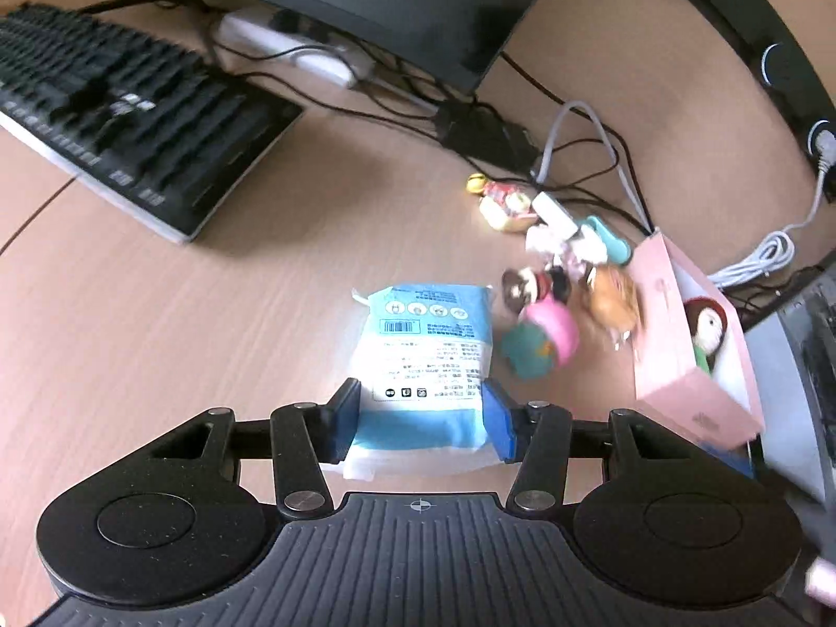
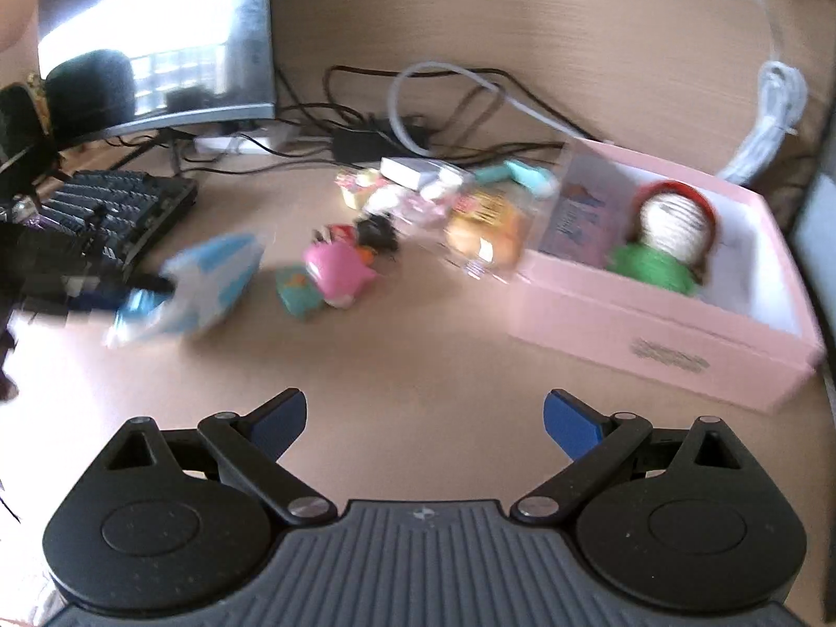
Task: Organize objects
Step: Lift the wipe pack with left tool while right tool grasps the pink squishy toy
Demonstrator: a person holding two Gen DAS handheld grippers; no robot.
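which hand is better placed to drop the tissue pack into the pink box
Left. The left gripper already has its pads closed on the tissue pack, so it only has to carry it to the pink box. The right gripper is open and holds nothing.

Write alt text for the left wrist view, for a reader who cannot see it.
The left hand-held gripper clamps a blue and white tissue pack between its blue pads over a wooden desk. To the right, small toy figures lie beside an open pink box holding a doll; a black keyboard sits behind on the left.
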